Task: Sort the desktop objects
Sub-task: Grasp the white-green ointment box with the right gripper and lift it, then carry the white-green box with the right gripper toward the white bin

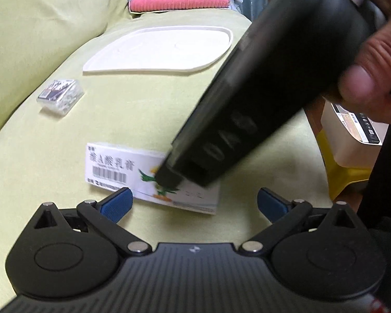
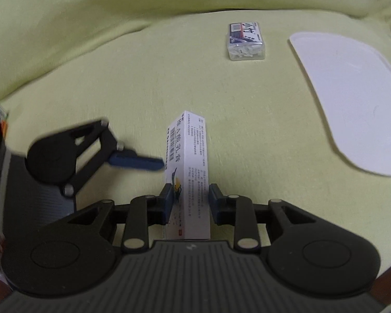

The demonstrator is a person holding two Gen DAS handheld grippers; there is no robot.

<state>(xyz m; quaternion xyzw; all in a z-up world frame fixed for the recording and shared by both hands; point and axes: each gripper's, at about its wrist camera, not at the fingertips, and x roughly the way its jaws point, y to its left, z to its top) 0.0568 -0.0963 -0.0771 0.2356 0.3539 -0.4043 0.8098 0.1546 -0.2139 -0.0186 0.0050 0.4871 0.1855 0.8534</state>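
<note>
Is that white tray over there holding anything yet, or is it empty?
Empty. The white tray shows only bare surface; the clear plastic box lies apart on the green cloth, and the white carton sits in the right gripper.

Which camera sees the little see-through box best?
The right wrist view: the clear plastic box sits in the open, sharp, its label and white contents visible. The left wrist view shows it too, unblocked but off to the left side and more tilted.

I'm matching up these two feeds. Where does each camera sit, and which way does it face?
Left wrist: on the open left gripper, facing down at the white box; the right gripper and a hand show.
Right wrist: on the right gripper, clamping the white box; a left fingertip shows.
Shared: box, white tray, clear case.
</note>
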